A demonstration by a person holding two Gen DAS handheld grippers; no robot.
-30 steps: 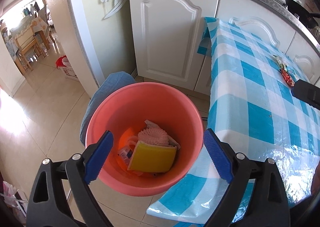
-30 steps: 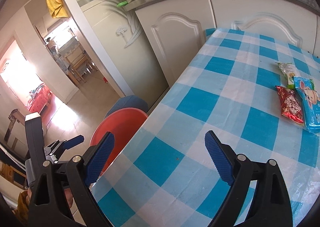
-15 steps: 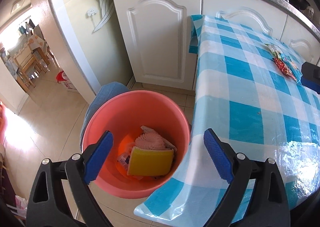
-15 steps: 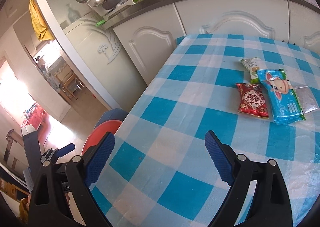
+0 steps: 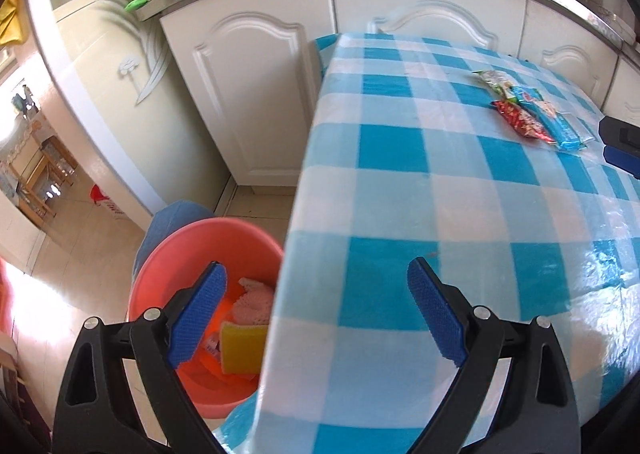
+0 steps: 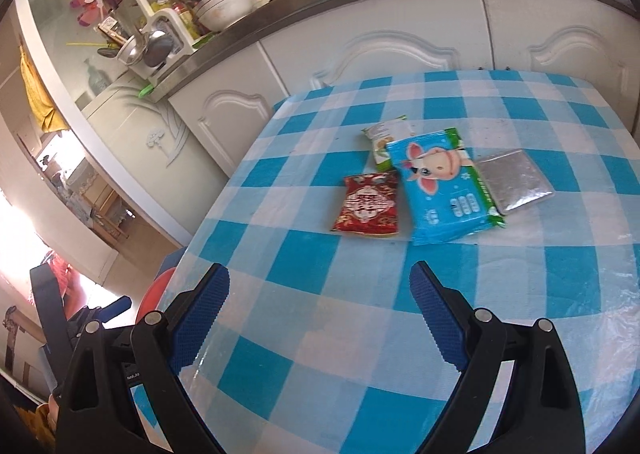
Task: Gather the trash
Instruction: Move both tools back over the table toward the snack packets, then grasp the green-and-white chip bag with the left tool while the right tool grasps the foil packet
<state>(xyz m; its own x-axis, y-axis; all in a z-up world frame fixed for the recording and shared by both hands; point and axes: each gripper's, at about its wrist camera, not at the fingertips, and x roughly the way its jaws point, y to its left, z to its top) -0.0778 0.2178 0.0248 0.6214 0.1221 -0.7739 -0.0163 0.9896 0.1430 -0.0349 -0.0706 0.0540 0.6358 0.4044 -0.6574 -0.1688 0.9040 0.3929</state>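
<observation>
- The left gripper (image 5: 316,318) has its blue pads spread wide with nothing between them; a second ago it hung squarely over the pink bucket (image 5: 188,254), and it has now swung toward the table, so the bucket sits at about 8 o'clock in its view, half hidden behind the tablecloth edge.
- Inside the bucket lie a yellow sponge (image 5: 242,346) and a pinkish knitted cloth (image 5: 252,300), as they did before.
- The blue-and-white checked tablecloth (image 5: 460,214) now fills most of the left view; earlier it took up only the right side.
- The right gripper (image 6: 318,318) is likewise released and empty, hovering above the cloth.
- Its view has turned further onto the table: the wrappers, which a second ago sat at the far right edge near 3 o'clock, now lie just above centre, near 12 to 1 o'clock.
- The trash is grouped together on the table: a red snack packet (image 6: 368,204), a blue wipes pack (image 6: 444,186) just beside it, a green-and-white wrapper (image 6: 384,136) partly under the blue pack, and a silver foil packet (image 6: 514,180) touching the blue pack's far side.
- From the right view, only a sliver of the bucket shows at 8 o'clock.
</observation>
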